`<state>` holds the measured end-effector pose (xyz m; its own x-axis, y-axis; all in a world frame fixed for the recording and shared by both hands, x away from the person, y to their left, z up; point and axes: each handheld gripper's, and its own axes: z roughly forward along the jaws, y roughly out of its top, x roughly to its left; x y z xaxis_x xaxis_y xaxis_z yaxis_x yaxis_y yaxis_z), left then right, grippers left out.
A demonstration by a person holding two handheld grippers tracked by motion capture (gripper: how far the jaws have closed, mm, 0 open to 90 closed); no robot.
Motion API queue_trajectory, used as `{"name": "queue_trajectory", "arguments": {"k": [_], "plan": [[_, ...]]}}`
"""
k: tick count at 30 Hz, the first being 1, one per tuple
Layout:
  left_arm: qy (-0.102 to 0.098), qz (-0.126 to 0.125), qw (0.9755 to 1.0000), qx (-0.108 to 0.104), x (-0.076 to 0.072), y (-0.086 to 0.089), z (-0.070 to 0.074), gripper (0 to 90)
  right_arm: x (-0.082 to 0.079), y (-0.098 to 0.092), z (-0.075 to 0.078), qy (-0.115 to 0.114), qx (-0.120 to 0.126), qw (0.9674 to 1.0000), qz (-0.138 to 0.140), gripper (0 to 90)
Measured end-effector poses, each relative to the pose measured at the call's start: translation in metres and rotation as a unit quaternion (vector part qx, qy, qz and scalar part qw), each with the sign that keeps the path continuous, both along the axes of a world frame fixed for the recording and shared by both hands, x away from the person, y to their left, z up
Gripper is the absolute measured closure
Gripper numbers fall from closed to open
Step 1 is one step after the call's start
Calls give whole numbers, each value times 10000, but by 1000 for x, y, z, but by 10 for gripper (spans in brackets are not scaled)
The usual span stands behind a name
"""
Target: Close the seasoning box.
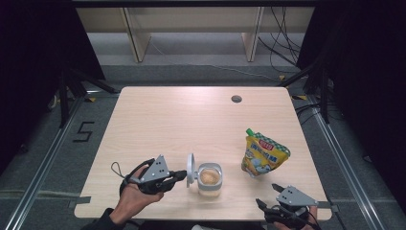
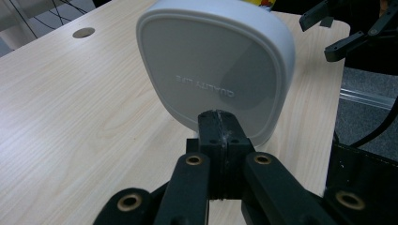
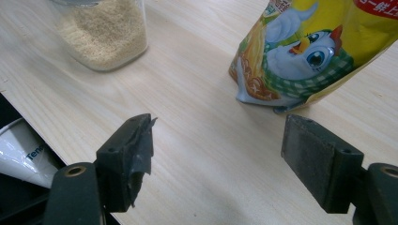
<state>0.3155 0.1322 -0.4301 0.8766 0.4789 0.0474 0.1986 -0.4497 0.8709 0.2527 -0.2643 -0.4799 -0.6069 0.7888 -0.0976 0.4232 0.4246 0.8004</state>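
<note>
Lower middle of the high view: a clear jar of pale grains, its white hinged lid swung up on edge at the jar's left. Left gripper right at that lid, jaws pressed together with nothing between them; in the left gripper view the closed tips sit against the lid's lower rim, seemingly nudging, not pinching. Likely glass or hard plastic: stiff, smooth, somewhat heavy with the fill, prone to spilling if tipped. Lid light, rigid, slick, best pushed at the rim or pinched across its thin edge; jar body best clamped across its flat sides. Right of the jar, well apart, a yellow spouted pouch: soft, crumpling, easily toppled, safest taken near the green cap. Right gripper at the lower right edge of the table, jaws spread wide and empty, facing the pouch. Nothing between gripper and pouch; a small hole far up the tabletop, out of the way.
</note>
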Motion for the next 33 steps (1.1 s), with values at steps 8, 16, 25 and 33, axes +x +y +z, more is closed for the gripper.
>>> {"name": "queue_trajectory", "arguments": {"k": [8,16,25,33], "plan": [[-21,-27,10000,-7,3,-6,1,889,-1,1,0,71,11,10000,-37,263],[-56,-128,9999,-52,5,-18,5,888,0,0,0,-11,-38,10000,34,264],[-61,-168,9998,-120,5,-17,10,879,0,0,-1,30,-25,10000,43,264],[268,-120,9988,-396,3,-4,4,790,1,0,-2,43,-31,10000,54,263]]}}
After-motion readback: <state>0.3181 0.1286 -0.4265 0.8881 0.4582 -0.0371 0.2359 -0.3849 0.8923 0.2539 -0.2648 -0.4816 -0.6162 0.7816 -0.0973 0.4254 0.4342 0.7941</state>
